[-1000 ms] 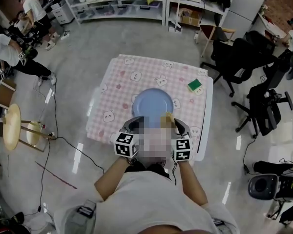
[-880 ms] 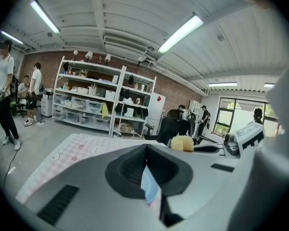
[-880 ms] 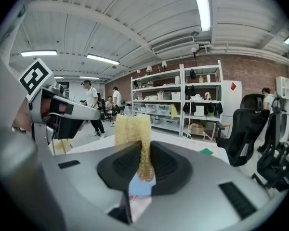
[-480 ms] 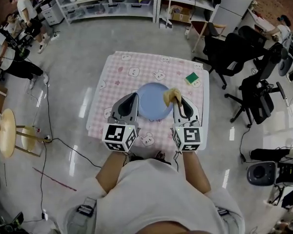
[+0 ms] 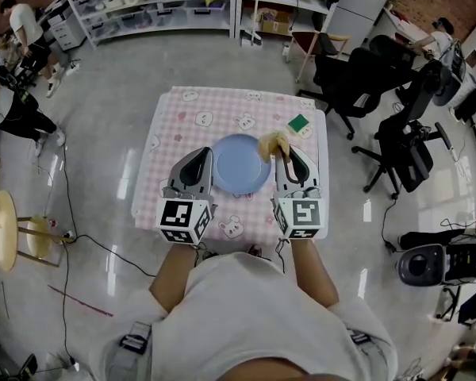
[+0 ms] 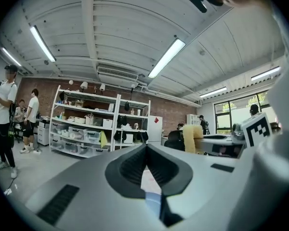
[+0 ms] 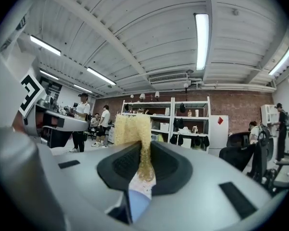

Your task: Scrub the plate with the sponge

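A round blue plate point(image 5: 240, 163) lies on the pink checked tablecloth point(image 5: 192, 121) in the head view. My right gripper point(image 5: 283, 151) is shut on a yellow sponge point(image 5: 272, 144), held at the plate's right rim; the right gripper view shows the sponge point(image 7: 133, 131) pinched between the jaws and sticking out past them. My left gripper point(image 5: 205, 156) hovers at the plate's left edge, shut with nothing in it. In the left gripper view the jaws point(image 6: 145, 170) meet, and the yellow sponge point(image 6: 192, 137) shows to the right.
A green sponge point(image 5: 298, 122) lies at the table's far right corner. Black office chairs point(image 5: 357, 82) stand to the right of the table. Shelving point(image 5: 151, 2) lines the far wall, and people point(image 5: 14, 22) are at the far left. Cables point(image 5: 79, 213) run over the floor on the left.
Both grippers have risen and moved forward from the table's near edge to either side of the plate. The sponge stays in the right gripper.
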